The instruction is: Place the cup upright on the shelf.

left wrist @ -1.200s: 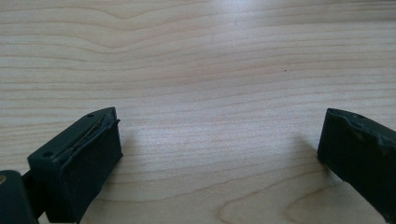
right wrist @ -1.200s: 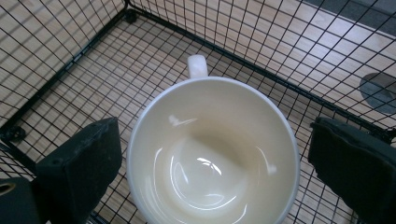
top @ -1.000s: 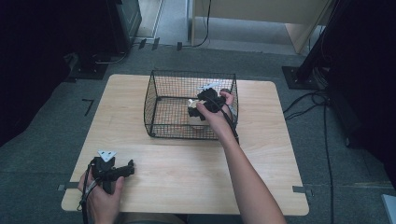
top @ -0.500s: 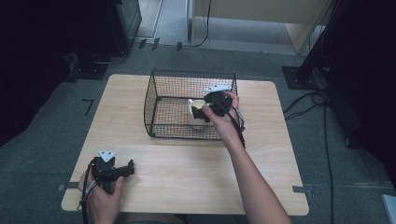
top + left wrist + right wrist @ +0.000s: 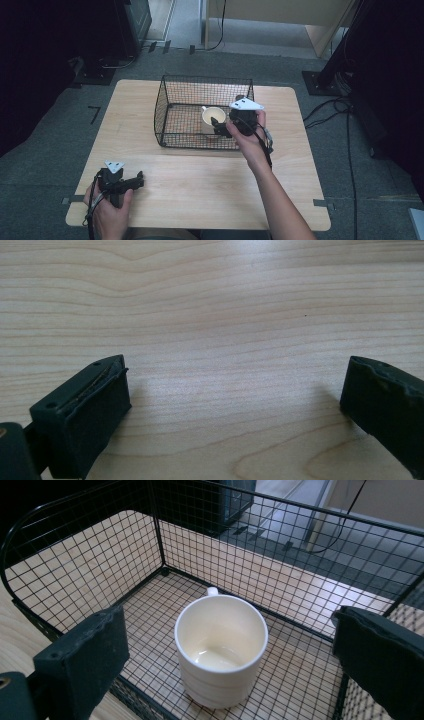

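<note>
cream mug (image 5: 221, 647) — upright, handle away

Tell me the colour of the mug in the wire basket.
Cream-white mug, seen best in the right gripper view.

A cream-white cup (image 5: 221, 650) with a glossy pale inside stands in a black wire basket (image 5: 75, 587) of fine square grid, on a light wood surface (image 5: 200, 185) with wavy grain, while both grippers' fingers (image 5: 90, 410) are matt black under grey plates.
</note>
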Available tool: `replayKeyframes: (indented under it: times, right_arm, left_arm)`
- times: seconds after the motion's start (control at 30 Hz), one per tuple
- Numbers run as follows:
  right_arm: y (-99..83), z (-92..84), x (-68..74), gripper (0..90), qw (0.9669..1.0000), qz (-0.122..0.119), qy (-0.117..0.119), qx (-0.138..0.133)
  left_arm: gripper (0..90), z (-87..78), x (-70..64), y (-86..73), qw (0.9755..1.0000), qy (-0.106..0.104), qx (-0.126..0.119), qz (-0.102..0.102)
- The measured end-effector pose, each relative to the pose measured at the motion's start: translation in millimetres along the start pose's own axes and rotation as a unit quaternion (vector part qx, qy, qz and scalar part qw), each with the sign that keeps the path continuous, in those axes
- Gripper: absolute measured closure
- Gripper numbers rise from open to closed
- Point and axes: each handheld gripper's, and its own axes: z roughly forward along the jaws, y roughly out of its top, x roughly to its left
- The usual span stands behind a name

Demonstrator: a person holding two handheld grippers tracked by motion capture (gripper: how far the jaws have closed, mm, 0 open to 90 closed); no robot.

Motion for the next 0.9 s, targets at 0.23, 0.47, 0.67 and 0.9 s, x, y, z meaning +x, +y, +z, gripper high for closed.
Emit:
replayKeyframes:
  times: [0.23, 0.47, 0.67, 0.9]
  right_arm:
    - [-12.6, -20.0, -5.0, 1.2, 0.9997, 0.008, -0.004, -0.023]
    - [-26.9, -36.1, -10.0, 1.2, 0.9996, 0.008, -0.002, -0.028]
    - [-41.8, -49.5, -17.7, 1.3, 0.9993, 0.015, -0.01, -0.034]
    - [-59.3, -64.3, -27.8, 1.3, 0.9989, 0.025, -0.015, -0.036]
  left_arm:
    - [0.0, 0.0, 0.0, 0.0, 1.0, 0.0, 0.0, 0.0]
    - [0.0, 0.0, 0.0, 0.0, 1.0, 0.0, 0.0, 0.0]
    - [0.0, 0.0, 0.1, 0.0, 1.0, 0.0, 0.0, 0.001]
    - [0.0, 0.0, 0.1, 0.0, 1.0, 0.0, 0.0, 0.001]
